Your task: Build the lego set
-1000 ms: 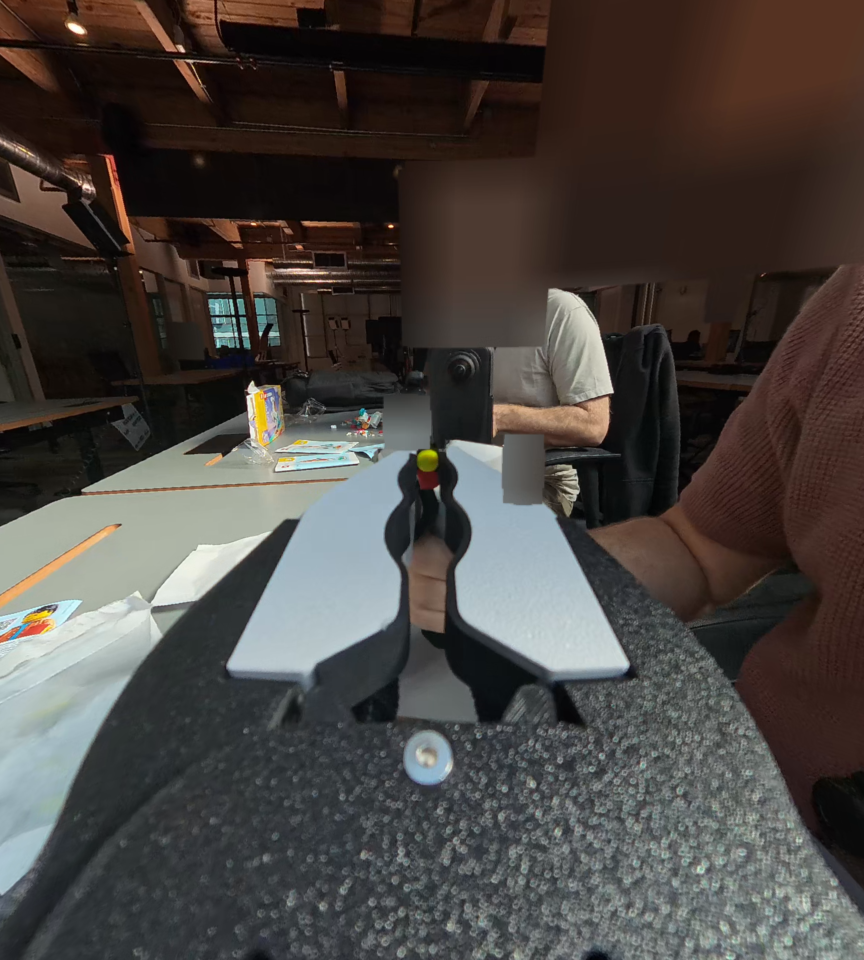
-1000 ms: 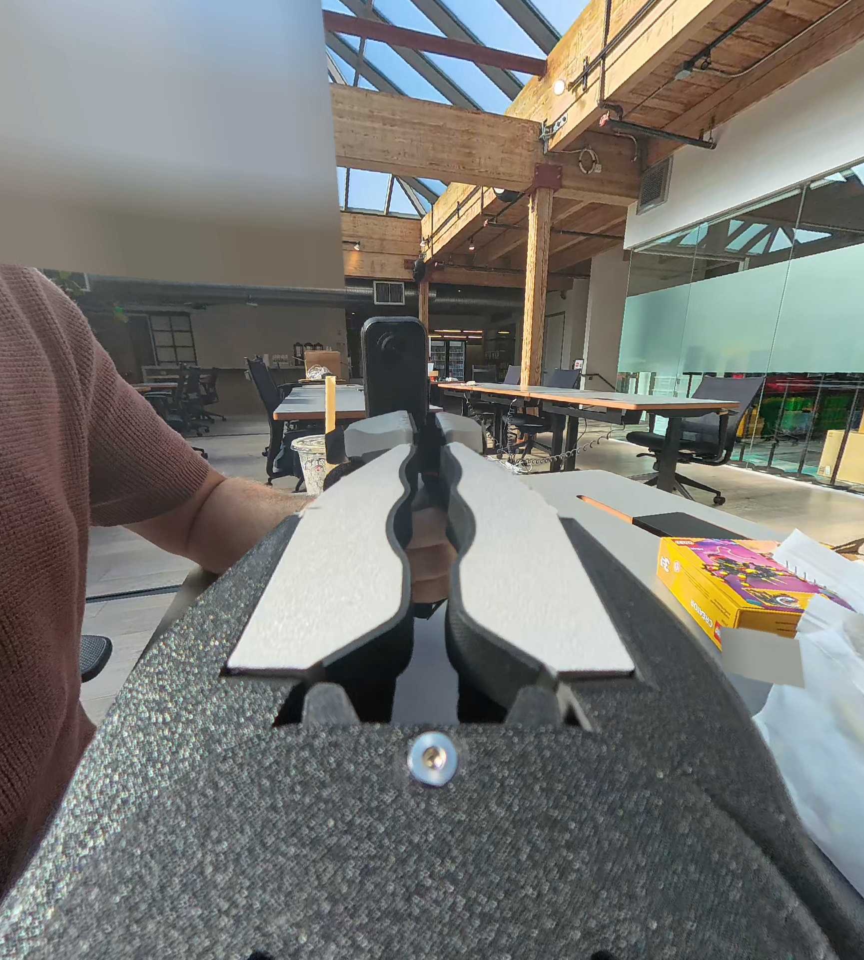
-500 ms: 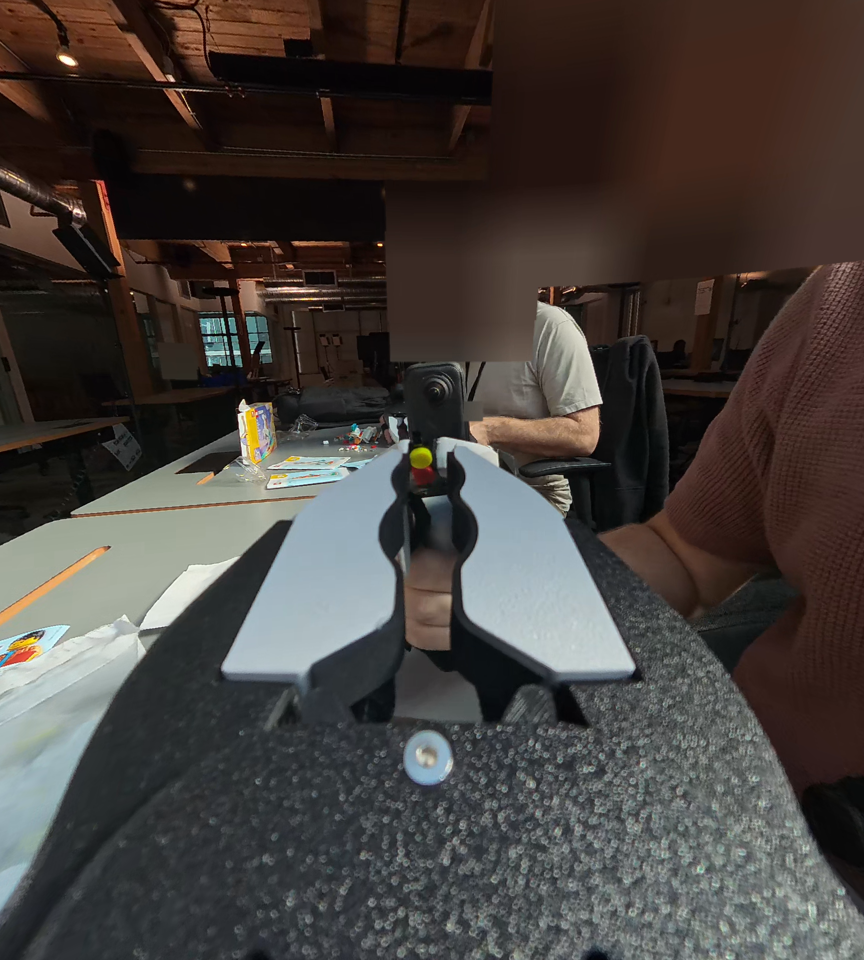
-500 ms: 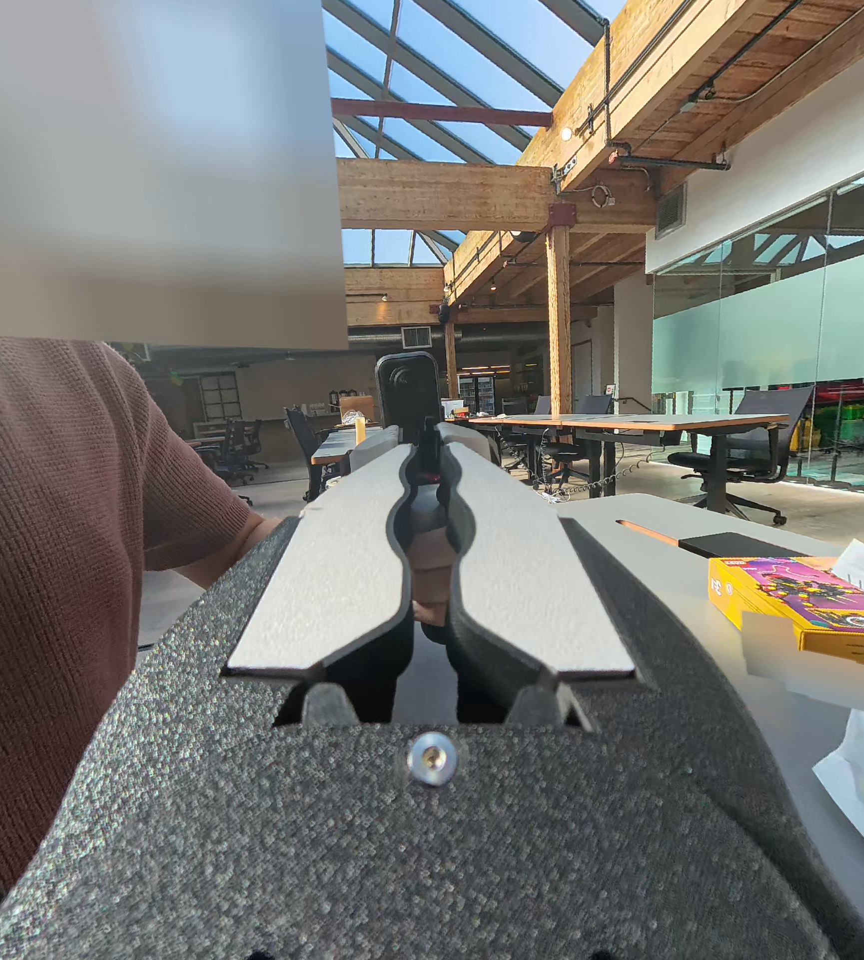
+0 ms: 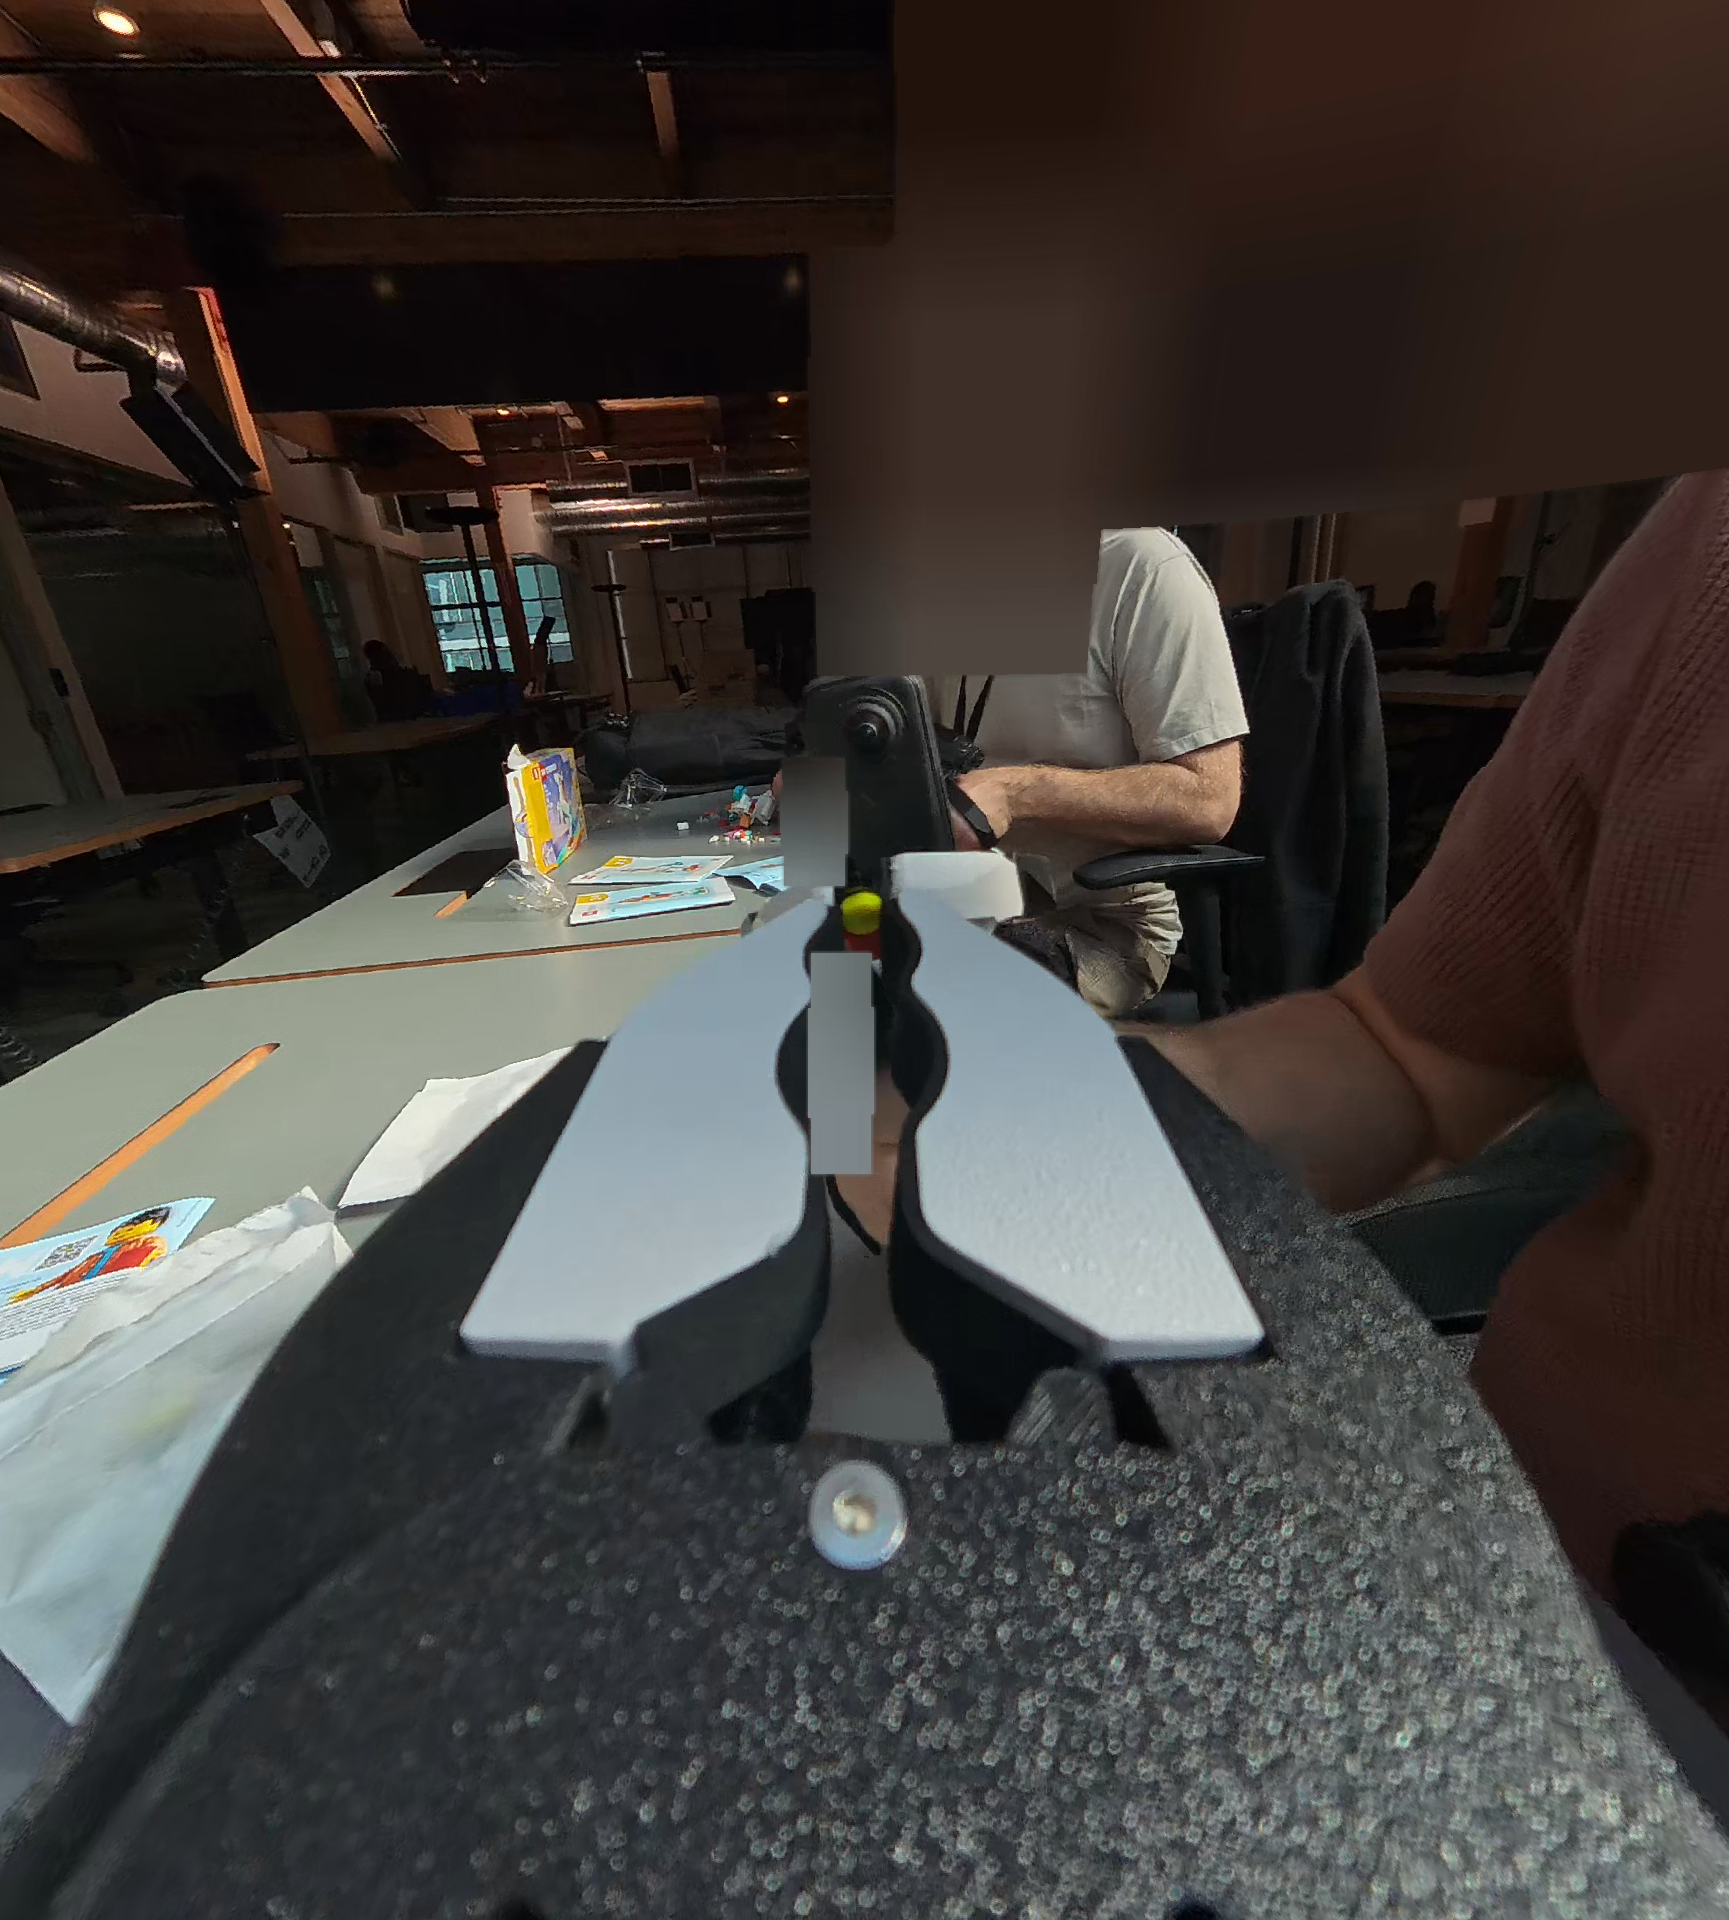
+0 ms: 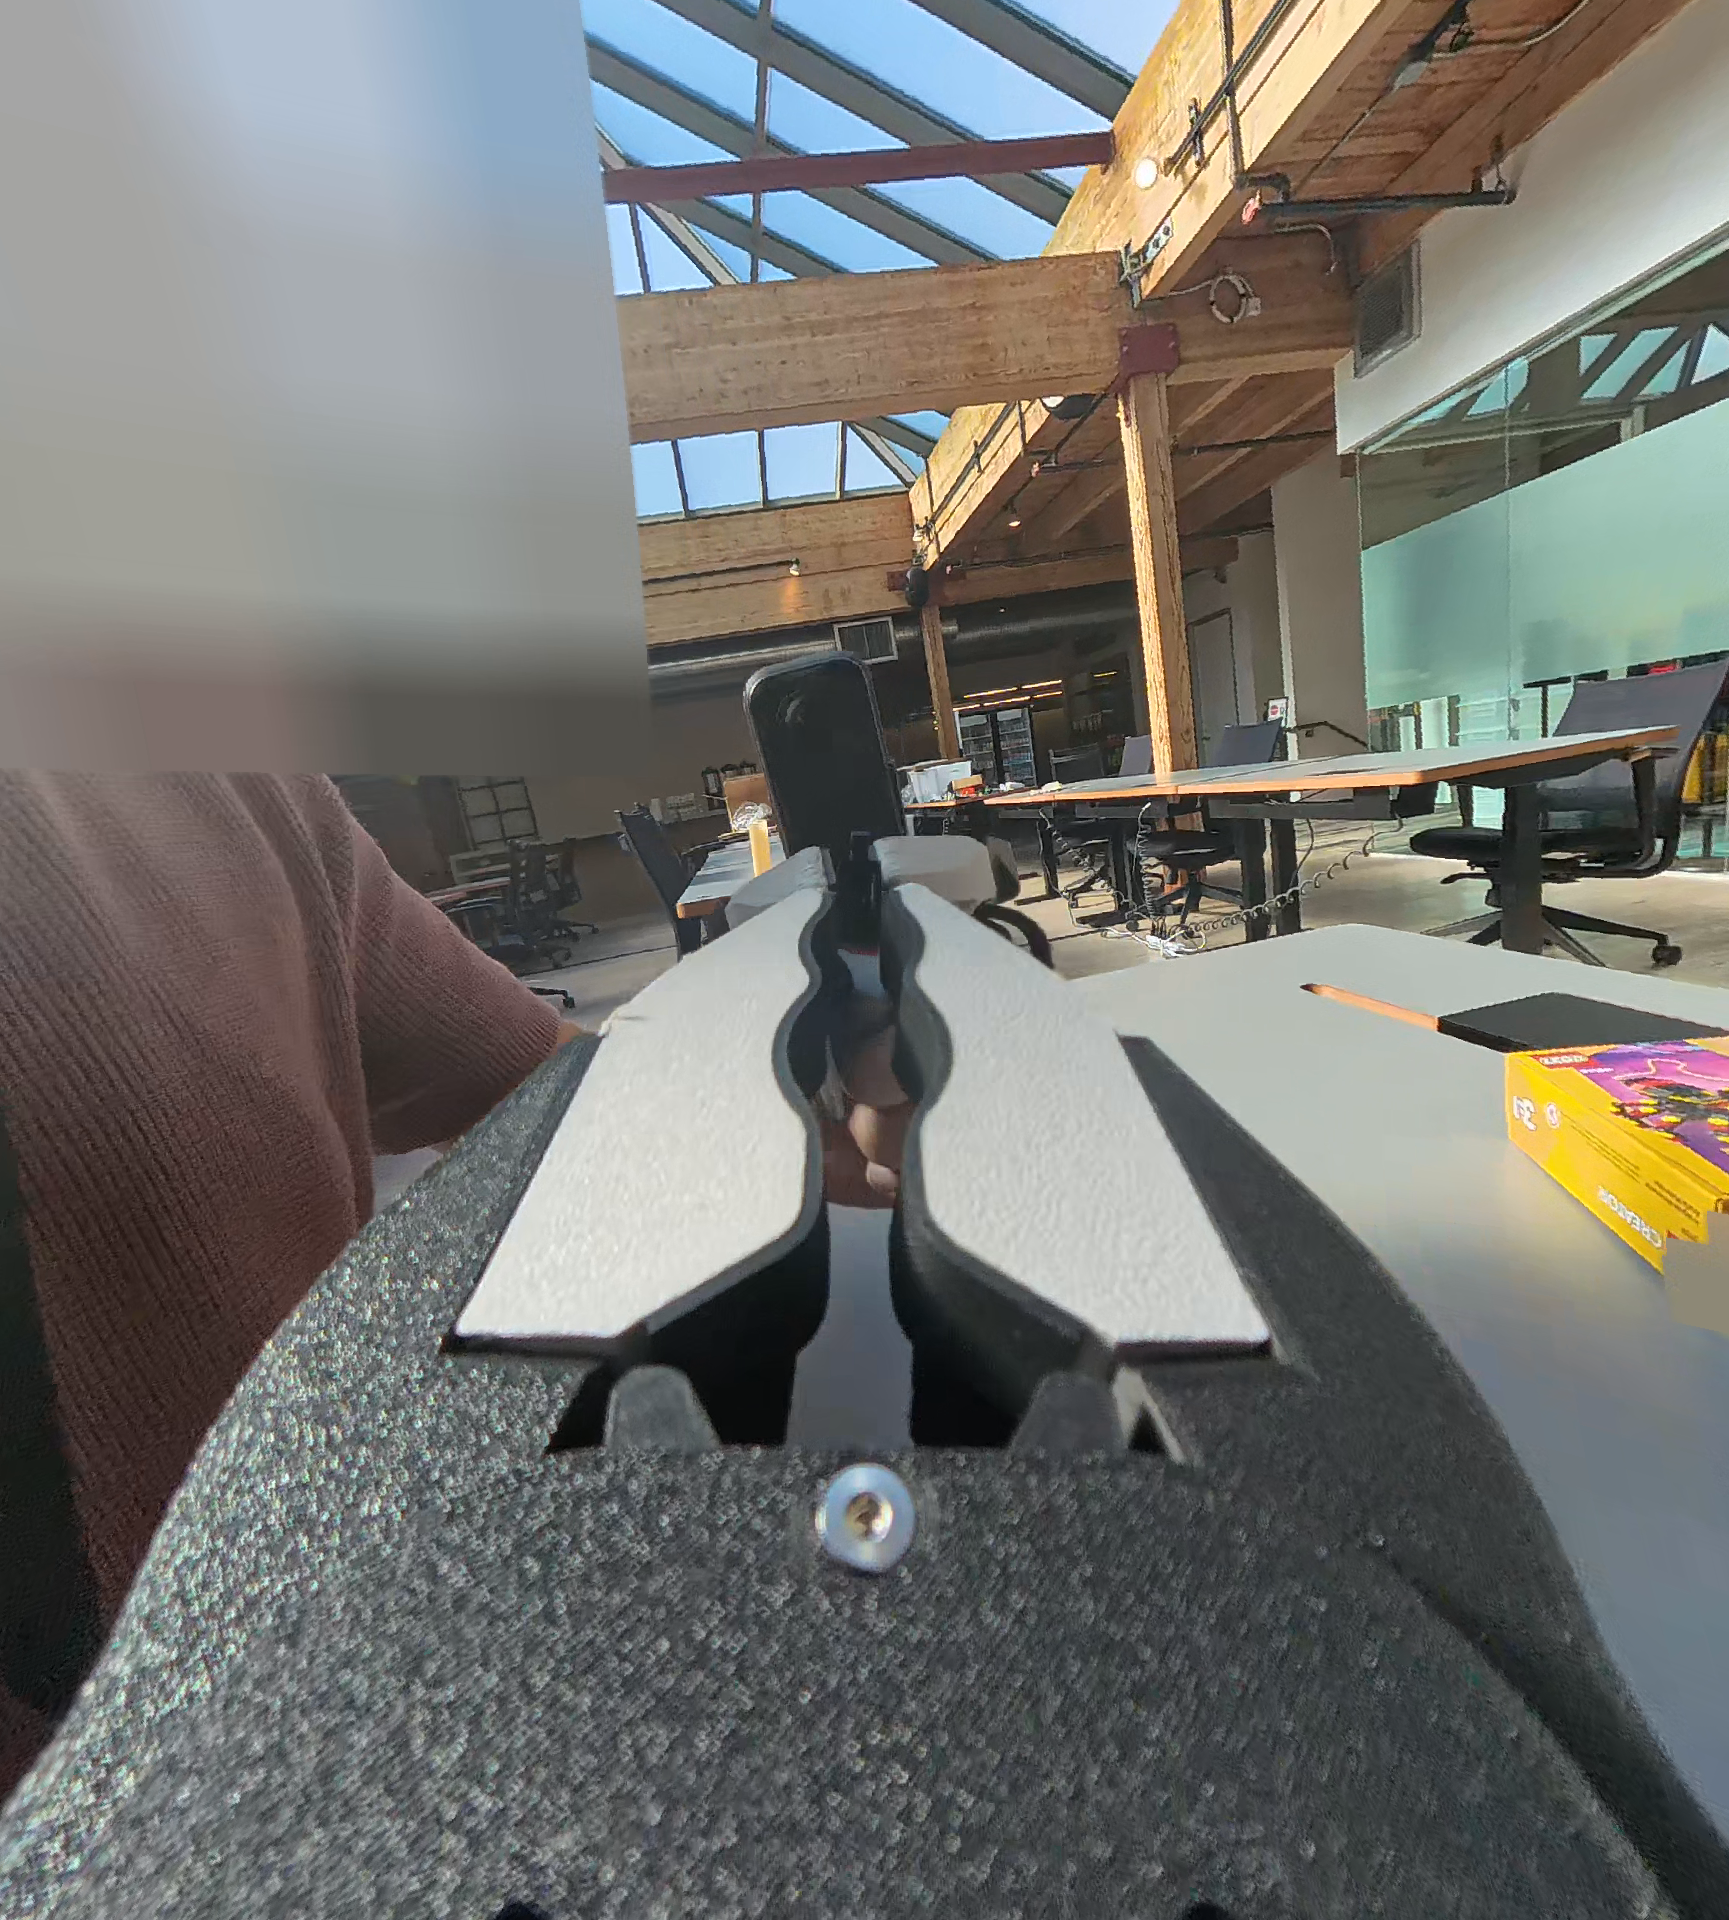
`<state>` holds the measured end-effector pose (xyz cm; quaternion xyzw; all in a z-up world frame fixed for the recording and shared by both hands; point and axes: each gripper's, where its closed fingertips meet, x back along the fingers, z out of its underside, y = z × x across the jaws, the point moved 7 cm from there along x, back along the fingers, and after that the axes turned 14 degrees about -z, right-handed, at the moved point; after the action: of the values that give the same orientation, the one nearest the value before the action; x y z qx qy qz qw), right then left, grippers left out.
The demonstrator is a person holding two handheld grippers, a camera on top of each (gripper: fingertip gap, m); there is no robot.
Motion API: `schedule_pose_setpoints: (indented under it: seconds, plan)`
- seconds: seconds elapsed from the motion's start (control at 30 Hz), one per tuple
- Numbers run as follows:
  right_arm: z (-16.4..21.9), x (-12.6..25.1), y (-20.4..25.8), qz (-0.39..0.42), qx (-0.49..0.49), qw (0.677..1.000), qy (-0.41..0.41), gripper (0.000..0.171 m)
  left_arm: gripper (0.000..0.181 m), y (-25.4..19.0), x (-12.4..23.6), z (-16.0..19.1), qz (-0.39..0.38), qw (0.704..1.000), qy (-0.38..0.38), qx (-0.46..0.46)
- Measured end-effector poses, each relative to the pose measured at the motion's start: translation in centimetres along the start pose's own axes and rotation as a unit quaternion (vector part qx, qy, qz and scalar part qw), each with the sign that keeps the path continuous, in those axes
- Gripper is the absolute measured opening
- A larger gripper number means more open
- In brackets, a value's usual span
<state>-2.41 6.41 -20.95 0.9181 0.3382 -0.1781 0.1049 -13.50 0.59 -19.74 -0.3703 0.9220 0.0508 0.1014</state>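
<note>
While both grippers meet tip to tip, their jaws pinch a small yellow-and-red lego piece point(image 5: 860, 914).

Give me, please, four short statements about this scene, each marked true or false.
1. The left tool grips a small piece with a yellow top. True.
2. The yellow box stands upright on the table. False: it lies flat.
3. The right tool is wide open. False: its jaws are nearly together.
4. A booklet lies beside white paper. True.
</note>
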Motion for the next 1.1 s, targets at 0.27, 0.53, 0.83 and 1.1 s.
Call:
schedule_pose_setpoints:
  seconds: [0.27, 0.53, 0.83, 1.1]
  plan:
    - [0.5, 0.7, -1.2, 0.019, -0.094, 0.995, -0.026, 0.006, 0.006, 1.2, 0.3, 1.4, 0.001, 0.999, 0.042, 0.021]
    - [-0.4, 4.5, -1.9, 0.115, -0.055, 0.992, 0.006, 0.000, 0.000, 2.4, 0.3, 3.3, -0.039, 0.996, 0.074, 0.023]
    - [-1.4, 6.9, -2.2, 0.153, -0.028, 0.988, 0.000, 0.012, 0.000, 3.1, -0.1, 4.6, -0.057, 0.994, 0.076, 0.047]
    - [-5.3, 5.2, -2.4, 0.127, 0.025, 0.991, -0.041, 0.013, 0.000, 4.1, 0.3, 4.0, -0.109, 0.993, 0.044, 0.012]
